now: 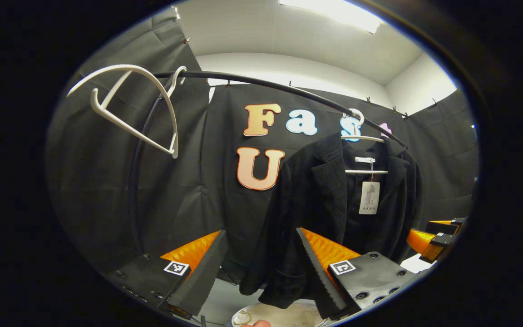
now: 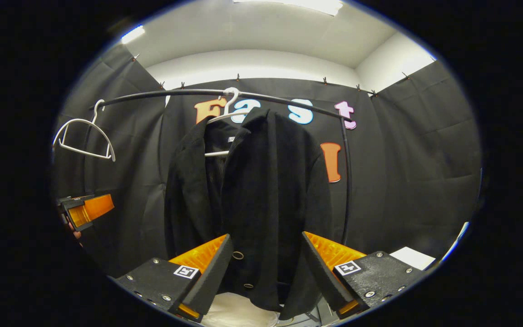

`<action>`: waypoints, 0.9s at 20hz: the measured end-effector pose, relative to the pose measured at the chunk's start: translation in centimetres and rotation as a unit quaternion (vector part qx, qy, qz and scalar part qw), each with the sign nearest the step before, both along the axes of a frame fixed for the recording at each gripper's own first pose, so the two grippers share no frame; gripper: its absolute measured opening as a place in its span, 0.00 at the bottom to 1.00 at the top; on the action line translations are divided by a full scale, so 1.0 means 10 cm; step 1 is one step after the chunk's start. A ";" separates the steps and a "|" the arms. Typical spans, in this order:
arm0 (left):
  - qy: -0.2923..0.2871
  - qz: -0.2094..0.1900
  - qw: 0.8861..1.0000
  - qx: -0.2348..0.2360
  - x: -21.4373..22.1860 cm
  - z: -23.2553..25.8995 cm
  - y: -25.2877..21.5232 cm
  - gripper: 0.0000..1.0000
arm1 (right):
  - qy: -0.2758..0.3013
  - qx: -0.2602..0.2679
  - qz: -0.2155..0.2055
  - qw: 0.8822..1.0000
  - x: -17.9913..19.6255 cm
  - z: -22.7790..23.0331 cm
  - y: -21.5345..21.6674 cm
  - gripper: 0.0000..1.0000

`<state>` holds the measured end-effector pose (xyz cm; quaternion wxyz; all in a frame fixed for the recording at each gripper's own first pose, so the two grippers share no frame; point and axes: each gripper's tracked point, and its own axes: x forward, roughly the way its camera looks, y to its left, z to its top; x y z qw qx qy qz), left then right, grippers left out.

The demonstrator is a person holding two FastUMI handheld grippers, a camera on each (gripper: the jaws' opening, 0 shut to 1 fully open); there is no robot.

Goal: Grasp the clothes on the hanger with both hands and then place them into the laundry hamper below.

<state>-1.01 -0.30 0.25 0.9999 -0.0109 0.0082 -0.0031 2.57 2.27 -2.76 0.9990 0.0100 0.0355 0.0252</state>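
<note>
With both the left gripper (image 1: 259,268) and right gripper (image 2: 266,268) spread open, the soft, limp black wool jacket (image 2: 248,190) looks heaviest, best pinched at the shoulders.

One black jacket (image 2: 261,204) is counted; two white hangers are seen, one bare (image 1: 130,106) and one under the jacket (image 1: 361,136); one curved black rail (image 2: 225,94); one paper tag (image 1: 369,197); one white hamper (image 1: 284,314); two grippers, left (image 1: 259,272) and right (image 2: 266,274).
</note>
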 end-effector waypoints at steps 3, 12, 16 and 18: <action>0.000 0.002 1.000 0.000 -0.01 0.01 0.03 0.93 | 0.014 -0.009 0.009 1.000 0.29 -0.17 0.06 0.93; 0.001 0.017 1.000 0.004 -0.07 0.02 0.16 0.96 | 0.062 0.016 0.030 0.997 0.98 -0.60 0.23 0.93; 0.003 0.021 1.000 0.004 -0.07 0.01 0.20 1.00 | 0.058 0.021 0.032 0.998 1.13 -0.64 0.38 0.93; 0.005 0.019 1.000 0.004 -0.09 0.01 0.20 0.96 | 0.059 0.009 0.023 0.998 1.20 -0.67 0.38 0.93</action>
